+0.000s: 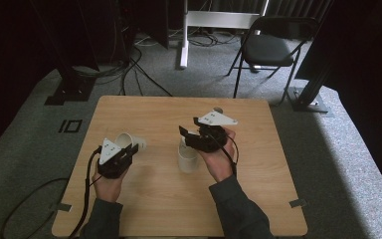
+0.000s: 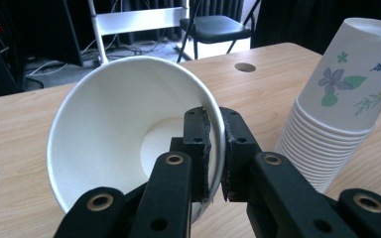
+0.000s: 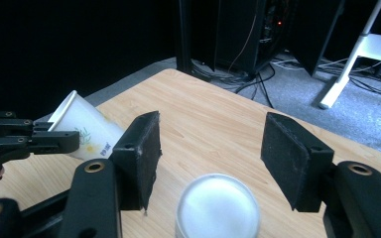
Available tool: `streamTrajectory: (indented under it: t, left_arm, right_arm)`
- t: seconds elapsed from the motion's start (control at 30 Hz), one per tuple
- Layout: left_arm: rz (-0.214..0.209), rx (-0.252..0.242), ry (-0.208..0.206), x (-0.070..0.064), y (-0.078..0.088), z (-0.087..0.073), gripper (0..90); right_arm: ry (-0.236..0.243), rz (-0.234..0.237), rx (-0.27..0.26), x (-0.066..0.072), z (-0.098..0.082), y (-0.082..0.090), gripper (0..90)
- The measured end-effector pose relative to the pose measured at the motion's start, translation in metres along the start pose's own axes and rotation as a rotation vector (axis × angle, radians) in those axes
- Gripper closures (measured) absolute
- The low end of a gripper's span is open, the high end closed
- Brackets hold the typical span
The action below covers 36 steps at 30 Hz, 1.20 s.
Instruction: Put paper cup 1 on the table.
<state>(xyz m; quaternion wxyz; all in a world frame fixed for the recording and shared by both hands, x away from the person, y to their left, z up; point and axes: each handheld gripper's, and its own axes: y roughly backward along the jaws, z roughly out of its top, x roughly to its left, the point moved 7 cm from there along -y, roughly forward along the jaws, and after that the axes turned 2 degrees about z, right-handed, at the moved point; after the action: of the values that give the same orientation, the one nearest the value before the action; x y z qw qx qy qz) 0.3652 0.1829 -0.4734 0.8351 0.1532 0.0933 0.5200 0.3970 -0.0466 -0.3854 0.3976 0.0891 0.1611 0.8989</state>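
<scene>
Your left gripper (image 2: 216,153) is clamped on the rim of a single paper cup (image 2: 124,129), one jaw inside the wall and one outside; the cup is tipped on its side, mouth toward you. Your right gripper (image 3: 211,148) stands partly open with nothing between its jaws, just above the upside-down stack of cups (image 1: 187,158) at the table's (image 1: 149,199) middle, right of the held cup.

White paper cup (image 2: 124,124); stack of cups (image 2: 342,99) white, purple-green floral print; light wood table (image 1: 149,194).
</scene>
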Motion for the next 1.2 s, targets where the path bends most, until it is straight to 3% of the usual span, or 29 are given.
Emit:
streamTrajectory:
  t: [0.37, 0.73, 0.97, 1.0, 1.2]
  left_arm:
    - [0.019, 0.027, -0.007, 0.004, -0.002, -0.003, 84.0]
    - [0.033, 0.06, -0.006, 0.008, -0.003, -0.005, 83.9]
    - [0.037, 0.076, 0.0, 0.012, -0.004, -0.007, 83.9]
    - [0.04, 0.087, -0.001, 0.013, -0.004, -0.008, 83.9]
    - [0.053, 0.098, 0.001, 0.017, -0.005, -0.01, 83.9]
  right_arm:
    - [-0.005, -0.037, -0.002, -0.016, -0.012, 0.017, 40.1]
    - [-0.047, -0.079, 0.021, -0.039, -0.041, 0.028, 40.1]
    - [-0.065, -0.093, 0.022, -0.047, -0.051, 0.034, 40.1]
    - [-0.087, -0.093, 0.015, -0.049, -0.053, 0.036, 40.1]
    - [-0.09, -0.111, 0.02, -0.053, -0.062, 0.038, 40.0]
